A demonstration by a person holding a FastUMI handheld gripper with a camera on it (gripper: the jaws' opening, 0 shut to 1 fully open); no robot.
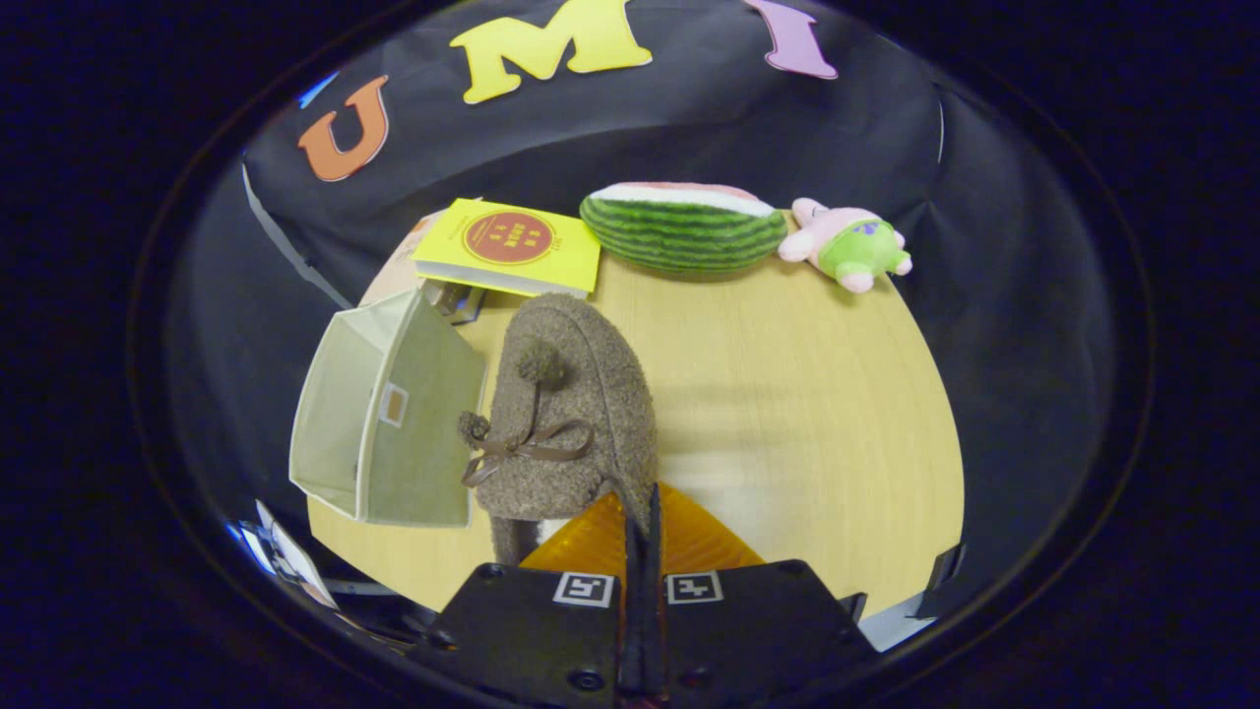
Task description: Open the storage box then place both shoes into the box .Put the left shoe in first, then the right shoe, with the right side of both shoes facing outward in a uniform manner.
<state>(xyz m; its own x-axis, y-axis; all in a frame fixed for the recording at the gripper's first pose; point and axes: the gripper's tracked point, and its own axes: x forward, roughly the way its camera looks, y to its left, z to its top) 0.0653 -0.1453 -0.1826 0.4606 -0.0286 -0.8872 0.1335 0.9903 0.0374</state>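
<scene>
While the hand-held gripper (pixel 645 512) pointed forward over the desk (pixel 787 394), its two fingers sat pressed together with only a thin dark seam between them — clamped on the back edge of a fuzzy brown shoe (pixel 571 414), as far as the view showed. The pinched bit of the shoe was mostly hidden by the fingertips, so contact was judged from the closed gap and the shoe's rear opening sitting right at the tips. Shoe stretched away from the fingers, toe pointing ahead, slightly left of the fingers' line. A thin brown ribbon bow (pixel 522 448) with two small pompoms lay on its upper. Whether the shoe hung lifted or rested on the desk could not be told.

Just left of the shoe, touching or nearly touching its side, stood the storage box (pixel 384 423) — pale grey-green fabric, open, its opening facing the shoe side, small label patch on one inner panel. Box sat at the desk's left edge.

Beyond the shoe's toe lay a yellow book (pixel 507 244) with a red round mark, propped on something grey beneath it. Right of the book, a watermelon-slice plush (pixel 679 228), then a pink and green plush toy (pixel 847 246) at the far desk edge, well apart from the fingers.
</scene>
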